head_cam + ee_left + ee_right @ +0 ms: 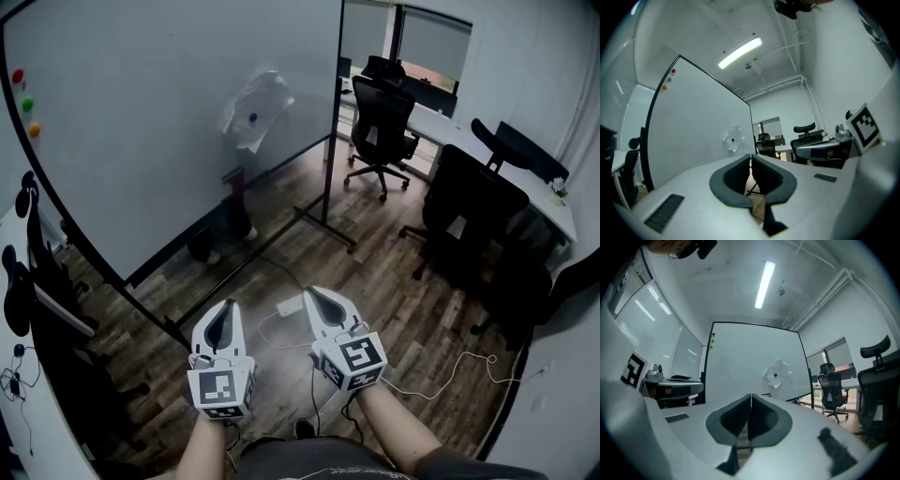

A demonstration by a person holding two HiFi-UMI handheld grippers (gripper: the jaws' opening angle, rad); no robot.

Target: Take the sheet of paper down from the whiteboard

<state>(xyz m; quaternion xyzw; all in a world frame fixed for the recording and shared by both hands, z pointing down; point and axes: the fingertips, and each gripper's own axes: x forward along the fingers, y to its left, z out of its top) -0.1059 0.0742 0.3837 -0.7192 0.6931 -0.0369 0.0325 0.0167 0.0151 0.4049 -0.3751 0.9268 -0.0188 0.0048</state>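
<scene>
Currently both claws point level above the wooden floor [394,281], side by side and well short of the whiteboard [141,141]. The left claw [228,307] has its jaws drawn together with nothing between them. The right claw [315,293] is likewise closed and empty. The sheet of paper [255,111] hangs crumpled on the whiteboard, pinned by a blue magnet [251,118]. It is well apart from both claws, at about twelve o'clock from the left claw and eleven o'clock from the right in the head view. Red, green and orange magnets [26,103] sit near the board's ten o'clock edge. Black office chairs [380,127] stand beside a white worktop [441,120] at two o'clock.
</scene>
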